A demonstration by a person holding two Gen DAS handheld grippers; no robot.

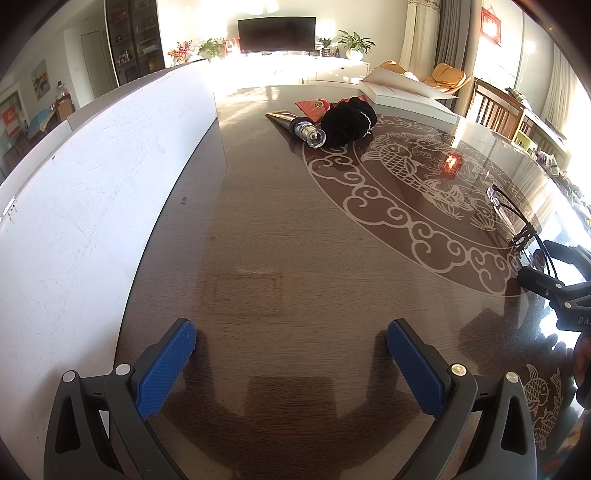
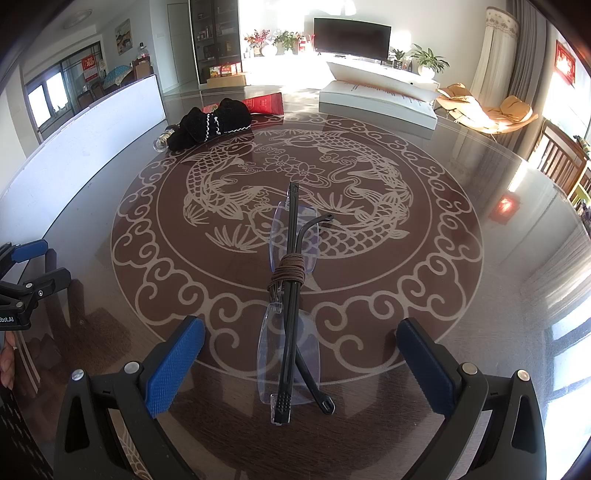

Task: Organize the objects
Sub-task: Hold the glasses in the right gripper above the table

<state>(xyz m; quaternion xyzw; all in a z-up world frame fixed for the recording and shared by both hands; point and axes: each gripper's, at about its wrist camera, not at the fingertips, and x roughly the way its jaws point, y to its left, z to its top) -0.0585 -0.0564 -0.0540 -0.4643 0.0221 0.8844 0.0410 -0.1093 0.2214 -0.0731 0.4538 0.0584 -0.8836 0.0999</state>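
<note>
television (image 2: 352, 35) on white console | potted plants (image 2: 428, 59) beside it | orange chairs (image 2: 491, 109) | wooden chair (image 1: 496, 107)

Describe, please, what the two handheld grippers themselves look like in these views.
Both look alike. The left gripper and the right gripper each have two black plastic arms with triangular cut-outs and round silver pivot pins. Each arm ends in a blue pad with a fine knurled texture. Seen from the side, the right gripper's body carries white lettering, only partly legible. No cables or sleeves are visible.
</note>
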